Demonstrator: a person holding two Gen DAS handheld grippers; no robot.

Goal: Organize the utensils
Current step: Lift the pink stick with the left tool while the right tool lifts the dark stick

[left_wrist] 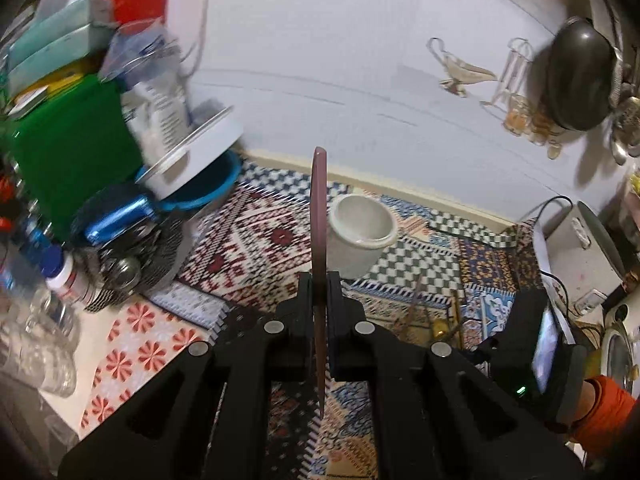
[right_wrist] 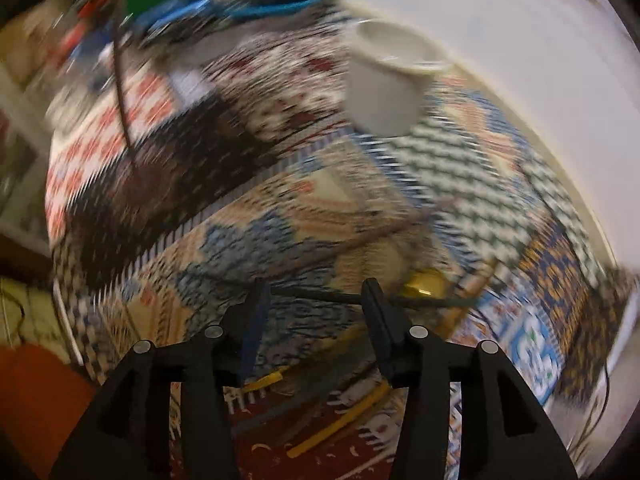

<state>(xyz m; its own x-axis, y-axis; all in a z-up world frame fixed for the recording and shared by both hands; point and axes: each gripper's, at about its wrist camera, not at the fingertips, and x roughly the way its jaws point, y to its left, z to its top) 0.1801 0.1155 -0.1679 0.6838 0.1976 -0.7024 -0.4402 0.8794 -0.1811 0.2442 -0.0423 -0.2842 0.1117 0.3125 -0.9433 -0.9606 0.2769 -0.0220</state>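
My left gripper (left_wrist: 319, 280) is shut on a thin, flat, pinkish-brown utensil (left_wrist: 319, 200), which stands upright between the pads. Just beyond it, a white cup (left_wrist: 362, 236) stands open on the patterned cloth (left_wrist: 260, 232). Several loose utensils (left_wrist: 420, 312) lie on the cloth to the right, near a hand in an orange sleeve (left_wrist: 608, 404). The right wrist view is blurred. There my right gripper (right_wrist: 316, 292) hangs open above the cloth, and nothing is between its fingers. Below it lie yellow-handled utensils (right_wrist: 340, 420) and a brass-coloured piece (right_wrist: 424, 284). The white cup (right_wrist: 388, 76) is farther off.
At left stand a black mesh holder with spoons (left_wrist: 132, 264), a blue bowl holding white plates (left_wrist: 200, 184), a green box (left_wrist: 72, 148) and clear bottles (left_wrist: 40, 320). A white appliance (left_wrist: 580, 248) with cables sits at right. A white wall (left_wrist: 340, 60) backs the table.
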